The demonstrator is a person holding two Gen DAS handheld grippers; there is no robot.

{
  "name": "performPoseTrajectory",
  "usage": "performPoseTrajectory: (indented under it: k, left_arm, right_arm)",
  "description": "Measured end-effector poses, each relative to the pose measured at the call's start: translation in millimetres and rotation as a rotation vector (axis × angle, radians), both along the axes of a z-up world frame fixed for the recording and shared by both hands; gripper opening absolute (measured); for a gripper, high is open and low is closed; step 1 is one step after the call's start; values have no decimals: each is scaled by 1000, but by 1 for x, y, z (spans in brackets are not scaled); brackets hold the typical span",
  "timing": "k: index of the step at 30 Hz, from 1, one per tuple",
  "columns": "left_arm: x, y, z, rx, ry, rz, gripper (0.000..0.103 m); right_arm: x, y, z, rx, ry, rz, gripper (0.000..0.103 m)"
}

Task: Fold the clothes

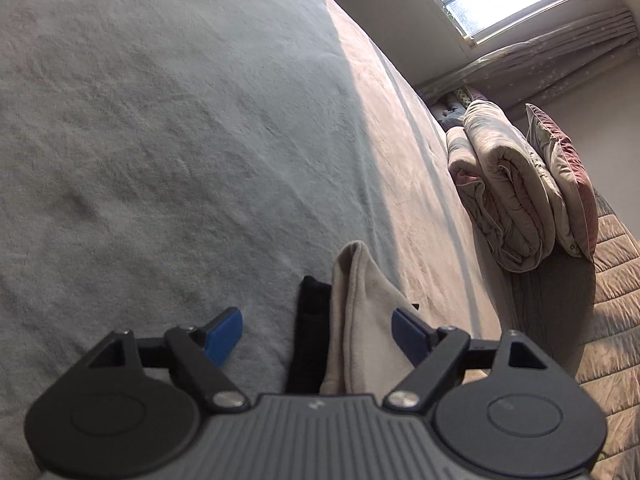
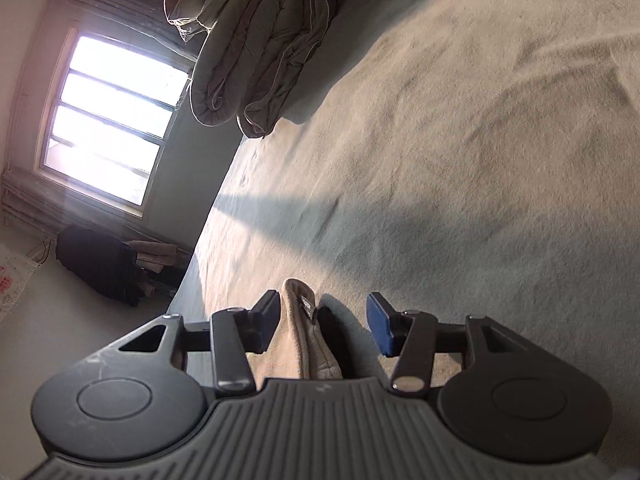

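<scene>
A beige garment (image 1: 360,320) lies on the bed between the blue-padded fingers of my left gripper (image 1: 316,334), which is open; a black piece of cloth (image 1: 308,336) lies beside it on the left. In the right wrist view the same beige garment (image 2: 298,332), with a small dark label, pokes up between the fingers of my right gripper (image 2: 324,324), also open. A black piece (image 2: 334,332) lies just right of it. Neither gripper's pads press the cloth.
The bed is covered by a pale grey-green fleece blanket (image 1: 180,140), part in sunlight. A rolled quilt (image 1: 504,192) and a pillow (image 1: 564,176) sit at the bed's end. A window (image 2: 108,120) and a dark bag (image 2: 100,264) on the floor lie beyond the bed edge.
</scene>
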State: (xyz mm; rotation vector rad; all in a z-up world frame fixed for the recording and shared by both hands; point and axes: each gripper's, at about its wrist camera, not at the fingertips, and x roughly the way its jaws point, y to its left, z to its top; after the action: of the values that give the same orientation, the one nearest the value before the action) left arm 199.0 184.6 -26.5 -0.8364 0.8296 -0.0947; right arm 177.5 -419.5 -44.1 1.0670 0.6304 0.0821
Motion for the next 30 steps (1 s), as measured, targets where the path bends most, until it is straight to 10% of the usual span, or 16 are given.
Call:
performPoseTrajectory:
  k: [12,20,22,23,30]
  left_arm:
    - [-4,-13,-22,-141,43,-131,92]
    - [-1,-53,-23,-53,-59,-71,89]
    - [-2,-70,-19,28,-73,-47,69]
    - [-2,-76,-19,64,-58,-51,35]
    - [-24,-70,3,51,-78,-32,29]
  right_arm:
    - [-15,27,-11,-46,22,96,61]
    - [3,68,-11,-149,5,98,53]
    - [8,78,-10,-175,0,99,36]
    - [10,84,-10,-188,-2,99,34]
    - [-5,95,13,-229,-19,67,28]
